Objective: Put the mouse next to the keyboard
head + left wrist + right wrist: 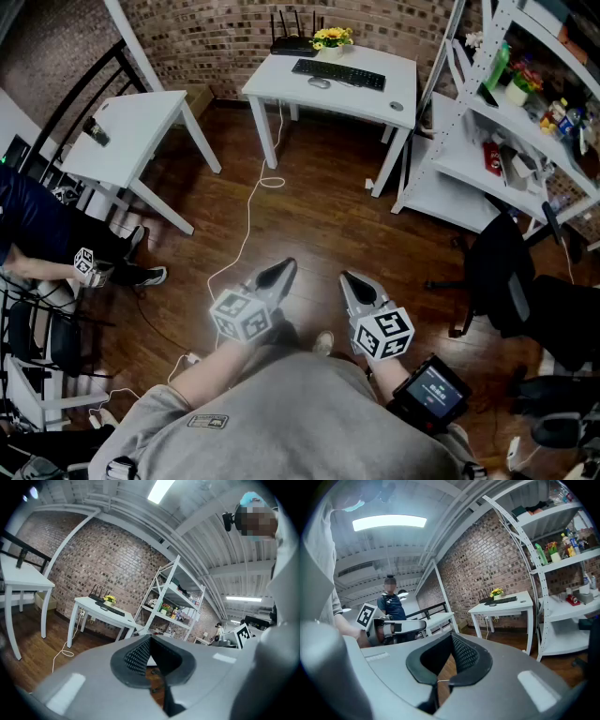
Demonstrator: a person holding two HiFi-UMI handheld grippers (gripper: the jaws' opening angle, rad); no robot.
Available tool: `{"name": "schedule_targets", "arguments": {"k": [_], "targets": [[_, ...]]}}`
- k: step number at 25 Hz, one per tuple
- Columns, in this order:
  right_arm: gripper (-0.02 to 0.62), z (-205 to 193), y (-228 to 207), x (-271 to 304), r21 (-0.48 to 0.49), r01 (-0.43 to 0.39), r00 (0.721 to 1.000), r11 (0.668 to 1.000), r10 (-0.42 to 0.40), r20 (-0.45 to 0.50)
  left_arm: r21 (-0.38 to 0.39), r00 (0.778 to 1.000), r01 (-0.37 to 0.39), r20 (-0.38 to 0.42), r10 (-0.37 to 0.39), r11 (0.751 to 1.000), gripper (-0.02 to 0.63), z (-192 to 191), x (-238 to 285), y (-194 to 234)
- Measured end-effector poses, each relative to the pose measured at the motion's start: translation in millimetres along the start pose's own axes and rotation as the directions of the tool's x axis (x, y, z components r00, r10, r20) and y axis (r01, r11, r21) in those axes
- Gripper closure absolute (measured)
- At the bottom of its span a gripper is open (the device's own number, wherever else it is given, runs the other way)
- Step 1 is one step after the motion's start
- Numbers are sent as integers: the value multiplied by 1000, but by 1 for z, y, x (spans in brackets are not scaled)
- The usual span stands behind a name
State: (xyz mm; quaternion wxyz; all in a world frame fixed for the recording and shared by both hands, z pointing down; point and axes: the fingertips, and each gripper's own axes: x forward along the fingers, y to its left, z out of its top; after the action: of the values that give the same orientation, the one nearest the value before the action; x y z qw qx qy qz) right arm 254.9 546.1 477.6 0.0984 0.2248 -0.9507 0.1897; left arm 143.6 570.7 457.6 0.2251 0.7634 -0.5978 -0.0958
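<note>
Your closed, empty left claw [284, 267] and right claw [349, 279] hang far from the mouse [320, 82], just before the keyboard [338, 73] on the surface [361, 101]; likely light and slick, so pinch its sides.

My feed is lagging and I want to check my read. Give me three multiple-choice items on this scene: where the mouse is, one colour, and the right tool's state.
1. Where is the mouse?
A. On the floor
B. On the far white desk, by the keyboard
C. On the shelf unit

2. What colour are the flowers on that desk?
A. Red
B. White
C. Yellow

3. How is the right tool?
A. Shut and empty
B. Wide open
C. Shut on the mouse

Answers:
1 B: the mouse lies on the desk top, beside the keyboard's near left corner.
2 C: the blooms by the router are yellow.
3 A: its jaws are together with nothing between them.
</note>
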Motion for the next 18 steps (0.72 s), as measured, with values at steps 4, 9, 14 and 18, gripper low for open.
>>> {"name": "schedule_targets", "arguments": {"k": [4,9,14,18], "targets": [[584,11,-18,36,8,-2,1000,1000,2,-19,-11,1000,-4,-14,4,1000,606,12,28,30],[584,30,-43,100,10,30,999,999,-30,-34,-18,999,28,-21,-28,999,606,40,72,84],[584,58,-57,168,17,93,995,996,-92,-34,-19,996,80,-47,-81,997,606,76,111,146],[584,80,-67,216,31,142,989,989,-140,-36,-14,991,118,-67,-119,993,606,107,140,187]]}}
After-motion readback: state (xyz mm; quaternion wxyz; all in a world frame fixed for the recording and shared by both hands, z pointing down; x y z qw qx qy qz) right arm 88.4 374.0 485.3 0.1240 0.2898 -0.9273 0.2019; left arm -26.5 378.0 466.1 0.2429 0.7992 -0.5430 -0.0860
